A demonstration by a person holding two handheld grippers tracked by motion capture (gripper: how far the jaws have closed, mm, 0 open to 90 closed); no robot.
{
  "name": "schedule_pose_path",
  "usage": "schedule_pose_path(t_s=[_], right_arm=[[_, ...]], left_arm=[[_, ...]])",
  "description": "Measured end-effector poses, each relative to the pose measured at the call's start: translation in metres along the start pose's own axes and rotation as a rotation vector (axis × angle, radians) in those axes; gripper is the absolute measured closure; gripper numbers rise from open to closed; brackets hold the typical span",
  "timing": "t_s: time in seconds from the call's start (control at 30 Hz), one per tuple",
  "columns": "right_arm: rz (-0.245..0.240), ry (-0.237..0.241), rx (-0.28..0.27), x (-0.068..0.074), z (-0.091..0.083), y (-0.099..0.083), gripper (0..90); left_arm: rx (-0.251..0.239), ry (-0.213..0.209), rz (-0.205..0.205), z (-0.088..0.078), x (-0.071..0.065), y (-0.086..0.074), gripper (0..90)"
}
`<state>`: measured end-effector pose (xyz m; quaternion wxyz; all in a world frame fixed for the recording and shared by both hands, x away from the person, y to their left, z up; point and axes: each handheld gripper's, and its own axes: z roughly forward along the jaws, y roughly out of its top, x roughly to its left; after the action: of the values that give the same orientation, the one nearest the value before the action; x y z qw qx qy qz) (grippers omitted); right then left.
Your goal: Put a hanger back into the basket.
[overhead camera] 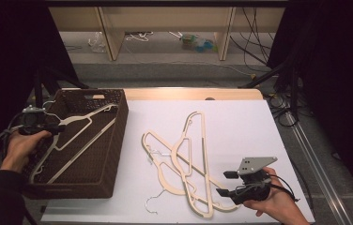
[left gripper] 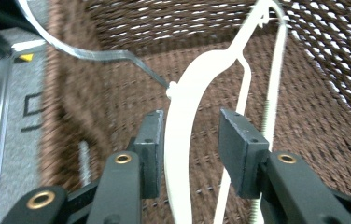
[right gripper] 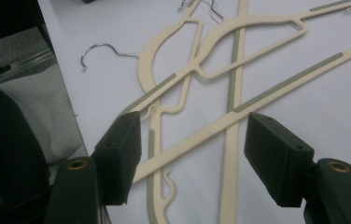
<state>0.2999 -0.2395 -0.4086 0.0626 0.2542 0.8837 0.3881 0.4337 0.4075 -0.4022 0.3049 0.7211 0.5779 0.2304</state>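
In the high view, the left gripper [overhead camera: 55, 127] sits at the near-left rim of the brown wicker basket [overhead camera: 118, 140], over the shoulder of a cream hanger [overhead camera: 78, 136] that lies slanted inside the basket. The right gripper [overhead camera: 225, 183] rests at the near right of the white table [overhead camera: 240, 122], its jaws pointing at the near ends of the pile of cream hangers [overhead camera: 184, 159] spread on the tabletop. In the left gripper view, the jaws stand apart with the hanger's curved shoulder [left gripper: 183, 121] between them, close against the left jaw, clear of the right one; its metal hook [left gripper: 94, 53] runs off to the upper left. In the right gripper view, the jaws are spread wide just above the crossing hanger arms [right gripper: 229, 93], gripping nothing.
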Motion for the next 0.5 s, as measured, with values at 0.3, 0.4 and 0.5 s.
schedule_pose_path(t_s=[0.3,0.4,0.5], right_arm=[[0.012,-0.015,-0.006,0.000,0.003,0.000,35.8],[0.031,-0.026,-0.004,0.002,0.005,0.001,33.1],[0.034,-0.041,-0.011,0.003,0.007,0.001,32.0]], left_arm=[[-0.191,-0.040,0.008,-0.047,-0.035,0.009,37.6],[-0.242,-0.072,0.062,-0.067,-0.057,0.011,36.0],[-0.281,-0.135,0.079,-0.084,-0.082,0.008,33.0]])
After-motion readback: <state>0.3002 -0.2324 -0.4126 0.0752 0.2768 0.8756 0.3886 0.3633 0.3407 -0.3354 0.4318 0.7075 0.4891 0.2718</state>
